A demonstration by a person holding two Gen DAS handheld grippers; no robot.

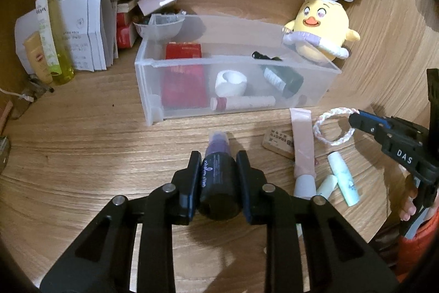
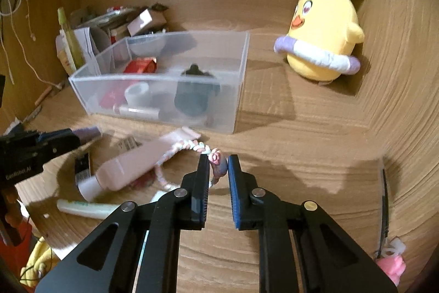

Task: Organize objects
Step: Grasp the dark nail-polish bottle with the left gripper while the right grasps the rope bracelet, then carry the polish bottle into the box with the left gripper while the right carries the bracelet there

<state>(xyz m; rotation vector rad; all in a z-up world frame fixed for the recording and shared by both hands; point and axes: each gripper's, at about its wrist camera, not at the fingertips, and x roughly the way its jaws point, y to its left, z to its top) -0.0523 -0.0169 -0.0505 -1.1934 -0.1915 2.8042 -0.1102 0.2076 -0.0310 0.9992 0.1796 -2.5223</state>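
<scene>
My left claw (image 1: 218, 165) is clamped on a dark bottle (image 1: 218, 177) with a purple cap, held above the wooden desk (image 1: 82, 150) with the clear plastic bin (image 1: 153, 67) at twelve o'clock. My right claw (image 2: 218, 161) is pinched shut on the little rose charm of a braided pink-and-white hair tie (image 2: 192, 147). A pink tube (image 2: 137, 166) lies at ten o'clock (a yellow chick toy (image 2: 323, 37) sits at one o'clock).

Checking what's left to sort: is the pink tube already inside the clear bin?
No, the pink tube lies on the table in front of the clear bin.
</scene>
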